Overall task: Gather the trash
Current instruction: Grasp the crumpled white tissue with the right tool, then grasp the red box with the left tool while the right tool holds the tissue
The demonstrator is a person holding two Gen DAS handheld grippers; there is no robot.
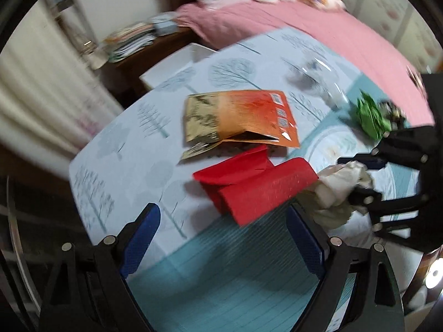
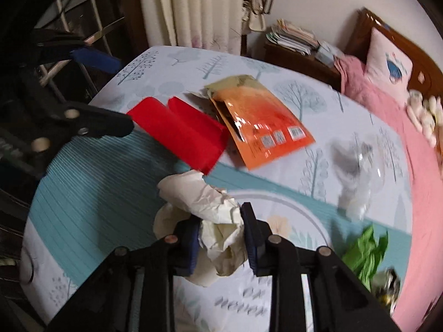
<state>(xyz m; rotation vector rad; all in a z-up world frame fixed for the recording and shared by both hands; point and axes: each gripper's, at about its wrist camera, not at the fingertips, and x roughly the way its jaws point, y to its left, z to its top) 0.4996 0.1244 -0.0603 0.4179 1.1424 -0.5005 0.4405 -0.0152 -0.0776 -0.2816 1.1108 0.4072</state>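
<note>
Right tool (image 2: 220,238) pinched the paper wad (image 2: 213,215).
Left tool (image 1: 223,238) stood spread over the red card (image 1: 249,185) near the counter (image 1: 116,149) edge.

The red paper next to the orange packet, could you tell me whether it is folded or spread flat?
Folded: the red paper shows creases and overlapping flaps raised off the table.

Home bedroom — bed (image 2: 393,127) with pink cover lying at right, pillow (image 2: 389,58) leaning on wooden headboard (image 2: 426,74), cream curtains (image 2: 193,8) hanging behind, papers piling on bedside table (image 2: 301,55) — tree-print cloth (image 2: 171,83) covering work surface.
</note>
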